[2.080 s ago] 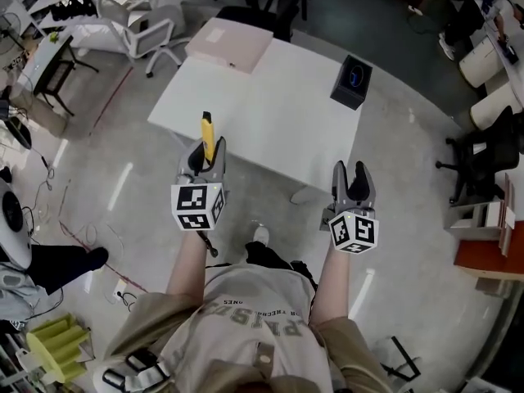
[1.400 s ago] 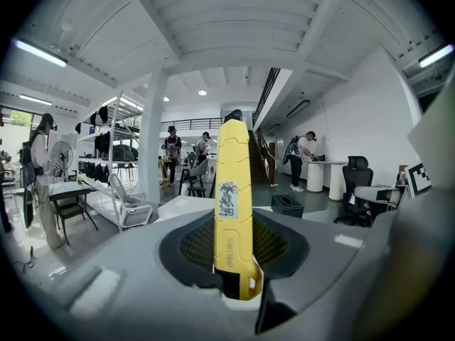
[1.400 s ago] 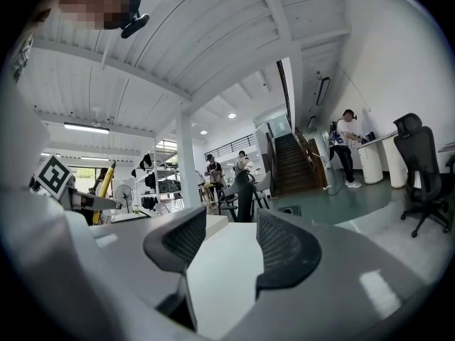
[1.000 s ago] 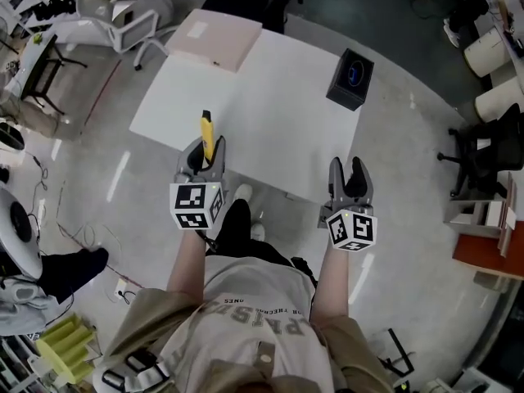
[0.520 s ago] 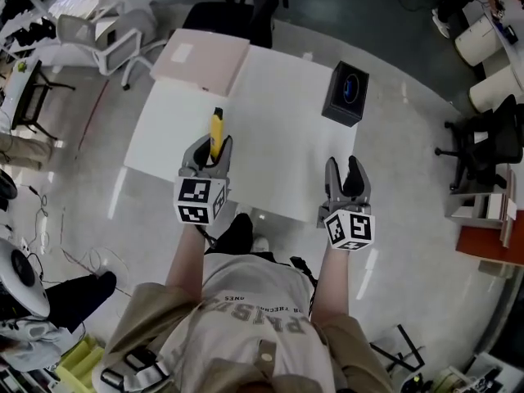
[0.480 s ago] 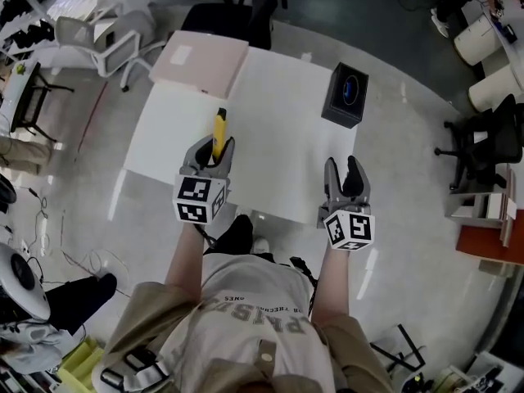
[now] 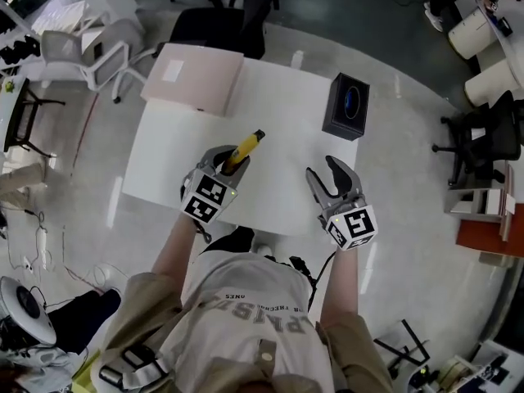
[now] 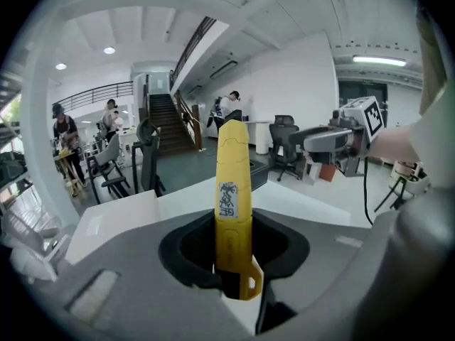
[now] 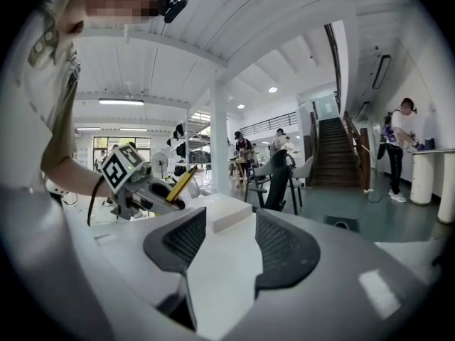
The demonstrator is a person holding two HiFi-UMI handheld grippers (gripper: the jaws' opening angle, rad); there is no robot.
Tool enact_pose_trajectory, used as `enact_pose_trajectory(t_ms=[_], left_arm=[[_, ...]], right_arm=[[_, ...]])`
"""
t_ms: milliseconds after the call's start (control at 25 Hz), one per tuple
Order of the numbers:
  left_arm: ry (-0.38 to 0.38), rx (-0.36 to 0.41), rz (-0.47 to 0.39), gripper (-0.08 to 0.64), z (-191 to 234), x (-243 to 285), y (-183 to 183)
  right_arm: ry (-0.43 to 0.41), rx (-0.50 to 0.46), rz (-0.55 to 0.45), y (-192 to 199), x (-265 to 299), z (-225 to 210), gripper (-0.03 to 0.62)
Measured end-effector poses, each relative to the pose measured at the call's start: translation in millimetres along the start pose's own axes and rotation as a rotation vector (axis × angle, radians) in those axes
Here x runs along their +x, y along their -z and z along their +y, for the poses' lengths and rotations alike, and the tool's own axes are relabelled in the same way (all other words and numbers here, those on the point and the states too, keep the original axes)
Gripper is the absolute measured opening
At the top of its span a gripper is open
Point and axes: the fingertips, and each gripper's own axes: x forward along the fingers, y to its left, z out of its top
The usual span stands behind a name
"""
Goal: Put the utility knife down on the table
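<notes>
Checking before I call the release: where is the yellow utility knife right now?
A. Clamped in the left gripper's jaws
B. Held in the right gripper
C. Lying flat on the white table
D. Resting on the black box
A: the left gripper view shows the utility knife pinched upright between the jaws of the left gripper, off the table, while the right gripper has its jaws apart with nothing between them.

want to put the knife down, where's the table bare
Bare: the table middle, between pink box and black box, ahead of the knife; also left strip this side of the pink box. Crowded: near edge, under left claw and right claw.
</notes>
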Motion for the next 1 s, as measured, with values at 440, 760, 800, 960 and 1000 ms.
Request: enact_pose_trajectory(t_ms=[440,760,800,960,1000], left_arm=[[0.235,0.34,0.198,0.105,-15.5,33.2,38.1],[0.364,0.473,0.313,0.105,-56.0,42.2,66.4],[0.368,0.495,0.327,0.105,-59.2,43.4,68.7],[0.38,0.538,0.363,0.106,-70.5,48.0,72.2],[0.384,0.54,0.369,0.106,-73.5,50.6,72.0]], right_arm=[[-0.237,-0.076,0.223,28.3,34.0,38.5,0.196],[-0.415,-0.151,0.362,49.0,35.5,61.5,0.253],[-0.442,-0.172,0.384,51.4,36.8,64.9,0.253],[-0.507,-0.265,0.51,68.8,37.3,72.3,0.254],[-0.516,-0.286,0.539,74.0,37.4,71.7,0.253]])
